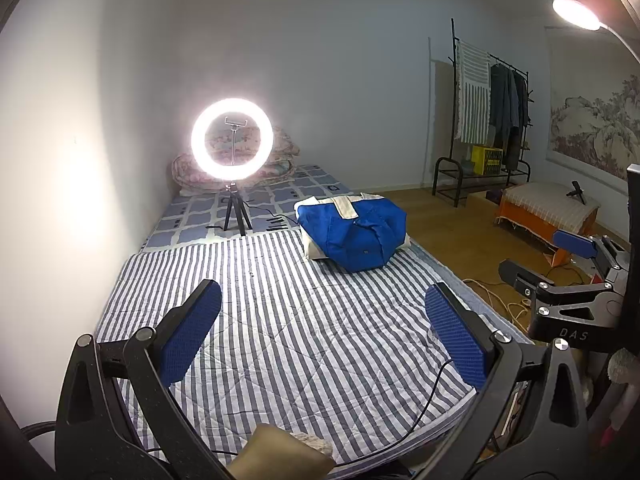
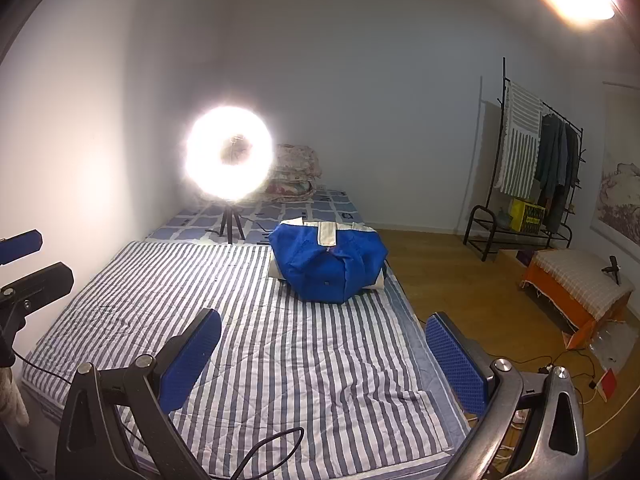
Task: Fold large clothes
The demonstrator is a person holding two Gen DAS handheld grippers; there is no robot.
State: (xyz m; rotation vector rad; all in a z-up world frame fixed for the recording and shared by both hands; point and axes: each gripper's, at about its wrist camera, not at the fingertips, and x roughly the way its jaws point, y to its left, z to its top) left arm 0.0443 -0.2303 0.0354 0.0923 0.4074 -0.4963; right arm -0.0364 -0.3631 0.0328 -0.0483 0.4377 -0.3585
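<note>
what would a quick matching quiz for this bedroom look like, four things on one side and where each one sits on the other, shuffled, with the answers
Things:
1. blue and cream garment
2. ring light
3. floral quilt
4. yellow crate

Places:
A. on the lower shelf of the black clothes rack
B. on a small tripod on the checked part of the bed
C. folded in a bundle near the right edge of the striped sheet
D. piled at the far end of the bed by the wall

Pairs: 1-C, 2-B, 3-D, 4-A
</note>
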